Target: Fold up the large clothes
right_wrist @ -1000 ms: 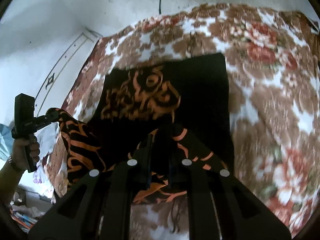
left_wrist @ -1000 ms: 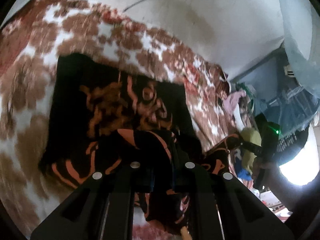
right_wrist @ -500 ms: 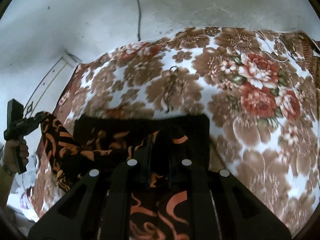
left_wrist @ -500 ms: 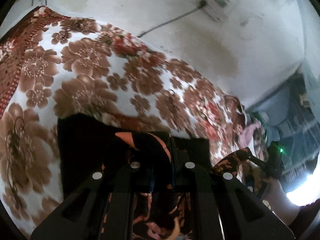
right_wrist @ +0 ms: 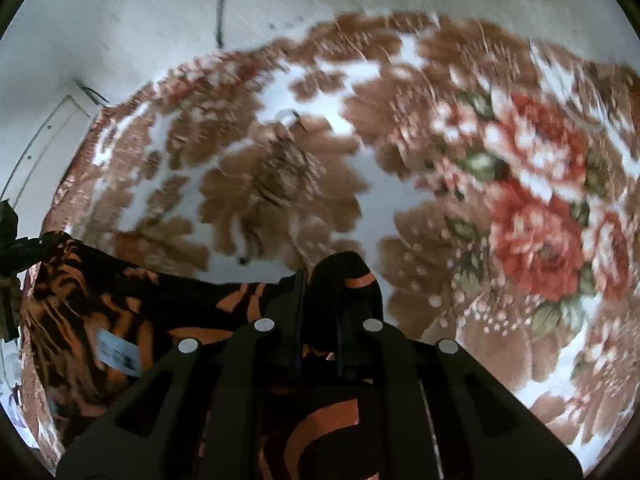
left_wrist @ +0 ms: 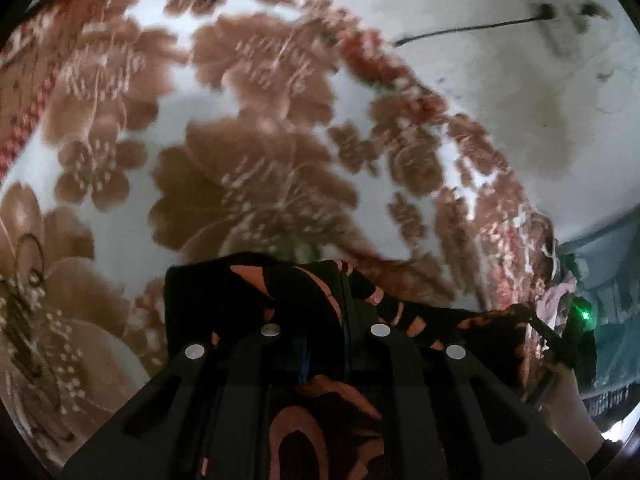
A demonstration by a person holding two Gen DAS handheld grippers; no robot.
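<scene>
A black garment with orange swirls (left_wrist: 280,300) hangs stretched between both grippers above a flowered blanket. My left gripper (left_wrist: 324,304) is shut on one end of its edge. My right gripper (right_wrist: 320,300) is shut on the other end, with cloth (right_wrist: 120,312) bunched over the fingertips. A white label (right_wrist: 118,352) shows on the cloth in the right wrist view. The right gripper shows at the right edge of the left wrist view (left_wrist: 560,344). Part of the left gripper shows at the left edge of the right wrist view (right_wrist: 10,248).
The brown, red and white flowered blanket (left_wrist: 260,152) covers the bed (right_wrist: 460,200). A white wall (left_wrist: 500,80) with a black cable (left_wrist: 460,34) rises behind it. Piled clothes (left_wrist: 560,296) lie beyond the bed's right end.
Both grippers have carried the held edge forward over the garment towards the wall. The spread part of the garment has dropped out of sight below them, and more blanket fills both views.
</scene>
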